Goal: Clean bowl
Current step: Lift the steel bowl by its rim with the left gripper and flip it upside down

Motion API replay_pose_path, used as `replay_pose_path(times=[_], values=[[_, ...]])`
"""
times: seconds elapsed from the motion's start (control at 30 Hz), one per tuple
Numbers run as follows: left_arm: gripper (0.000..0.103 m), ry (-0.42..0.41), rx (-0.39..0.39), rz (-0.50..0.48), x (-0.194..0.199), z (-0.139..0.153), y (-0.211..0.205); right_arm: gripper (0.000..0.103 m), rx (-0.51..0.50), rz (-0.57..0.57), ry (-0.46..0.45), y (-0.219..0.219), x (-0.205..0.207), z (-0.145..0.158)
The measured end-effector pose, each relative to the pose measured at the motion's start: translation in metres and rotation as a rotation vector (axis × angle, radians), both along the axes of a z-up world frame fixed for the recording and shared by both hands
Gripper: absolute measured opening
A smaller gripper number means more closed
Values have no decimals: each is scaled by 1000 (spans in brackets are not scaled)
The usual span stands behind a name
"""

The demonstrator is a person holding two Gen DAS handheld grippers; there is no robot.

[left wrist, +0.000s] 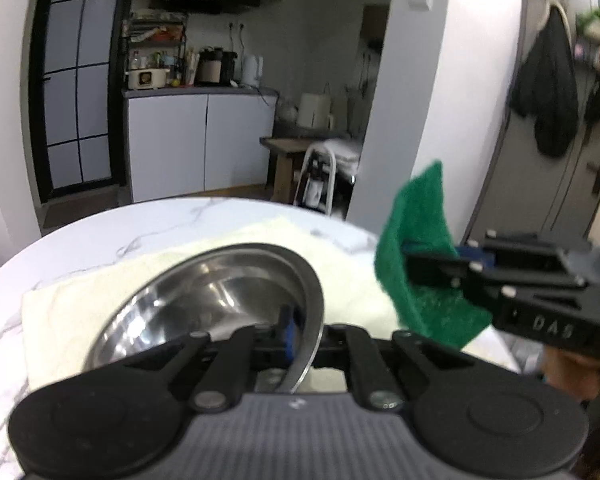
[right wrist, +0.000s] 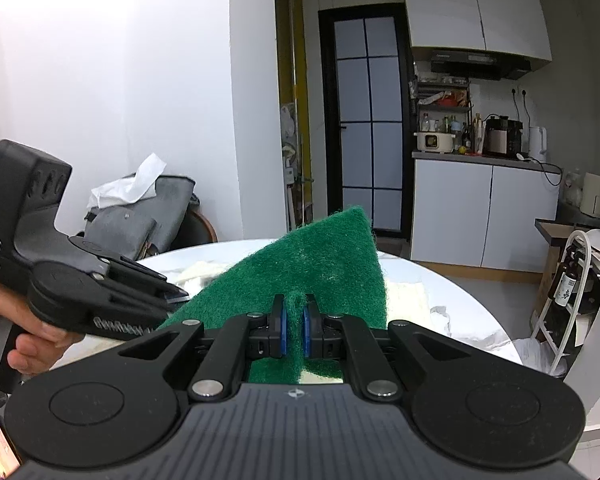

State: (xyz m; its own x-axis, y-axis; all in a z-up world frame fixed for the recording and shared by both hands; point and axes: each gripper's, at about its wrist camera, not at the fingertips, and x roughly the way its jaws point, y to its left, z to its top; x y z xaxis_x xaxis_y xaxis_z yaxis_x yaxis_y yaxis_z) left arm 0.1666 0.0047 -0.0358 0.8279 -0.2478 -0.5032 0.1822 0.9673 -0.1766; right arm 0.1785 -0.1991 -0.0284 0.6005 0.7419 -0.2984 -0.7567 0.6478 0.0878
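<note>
Bowl [left wrist: 220,292], round, shiny steel, sits tilted on the pale cloth [left wrist: 80,304] over your marble surface [left wrist: 100,236], its rim clamped in your left tool [left wrist: 296,332], while your right tool [right wrist: 296,320] pinches the green scouring pad [right wrist: 320,264], so next bring the pad inside it.

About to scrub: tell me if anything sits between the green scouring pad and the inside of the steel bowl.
Nothing visible does. The right claw grips the green scouring pad in open air beside the steel bowl, whose rim the left claw pinches and tilts up above the white cloth. The bowl's inside looks empty.
</note>
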Motion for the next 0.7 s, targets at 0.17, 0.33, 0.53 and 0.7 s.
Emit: replay_pose_path(times=[0.17,0.33,0.53,0.7], values=[[7,-75,-164,-19,-15,14,8,8,50,-9,-17,-3,-3,7],[7,-105,-293,6,-19,14,20,8,62,14,-40,1,-9,10],[7,-90,-553,56,-17,5,53,8,52,38,-63,8,-16,12],[7,-63,-799,85,-18,-15,84,8,96,10,-78,2,-16,17]])
